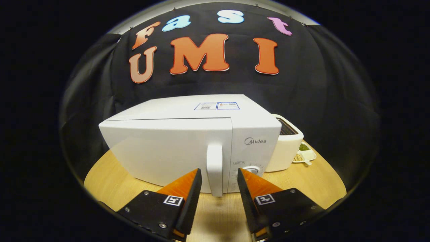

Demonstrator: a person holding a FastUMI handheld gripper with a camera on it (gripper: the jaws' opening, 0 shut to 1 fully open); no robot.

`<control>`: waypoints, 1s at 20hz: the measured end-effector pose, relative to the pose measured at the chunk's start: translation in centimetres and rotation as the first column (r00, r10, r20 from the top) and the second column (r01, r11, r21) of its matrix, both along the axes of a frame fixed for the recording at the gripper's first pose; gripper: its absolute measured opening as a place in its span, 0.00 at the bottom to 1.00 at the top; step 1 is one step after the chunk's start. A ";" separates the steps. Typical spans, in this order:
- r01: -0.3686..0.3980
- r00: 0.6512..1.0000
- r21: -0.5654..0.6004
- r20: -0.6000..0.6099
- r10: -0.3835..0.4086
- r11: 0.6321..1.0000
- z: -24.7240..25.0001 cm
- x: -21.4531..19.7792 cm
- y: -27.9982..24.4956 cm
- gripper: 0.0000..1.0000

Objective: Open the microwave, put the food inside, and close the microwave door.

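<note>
A white microwave (174, 141) stands on the round wooden table (107, 174), door closed. Its vertical white door handle (215, 168) runs down the door's right edge, beside the control panel with a dial (252, 169). My gripper (219, 172) is open, low over the table, with the handle's lower part showing in the gap between the two fingertips. Neither finger touches the handle as far as I can see. A small white divided dish with green and yellow beans (304, 153) sits on the table beyond the microwave's right side.
A white toaster-like appliance (285, 144) stands against the microwave's right side, with the dish just to its right. Black cloth walls close the booth behind. Bare table shows ahead of the fingers and to the microwave's left.
</note>
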State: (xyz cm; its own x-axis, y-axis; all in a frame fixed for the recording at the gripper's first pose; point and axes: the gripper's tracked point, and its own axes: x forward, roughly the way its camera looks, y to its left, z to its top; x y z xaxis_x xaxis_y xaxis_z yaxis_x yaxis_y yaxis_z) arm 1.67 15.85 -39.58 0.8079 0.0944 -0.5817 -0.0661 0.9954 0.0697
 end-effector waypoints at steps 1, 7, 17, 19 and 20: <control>0.006 1.000 -0.010 -0.002 -0.006 1.000 -0.5 0.3 0.2 0.55; 0.056 0.998 -0.050 0.008 -0.056 0.997 -1.0 1.1 0.8 0.26; 0.105 0.993 -0.010 -0.055 -0.105 0.994 -0.8 0.4 1.0 0.11; 0.118 0.992 -0.028 -0.050 -0.119 0.993 -0.8 0.4 0.8 0.11; 0.133 0.989 -0.024 -0.058 -0.134 0.991 -0.9 0.3 0.8 0.09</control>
State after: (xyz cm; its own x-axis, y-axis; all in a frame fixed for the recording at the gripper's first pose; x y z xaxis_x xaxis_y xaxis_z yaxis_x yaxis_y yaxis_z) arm 1.99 16.68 -40.45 0.7766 -0.0237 -0.6296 0.0708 0.9963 0.0497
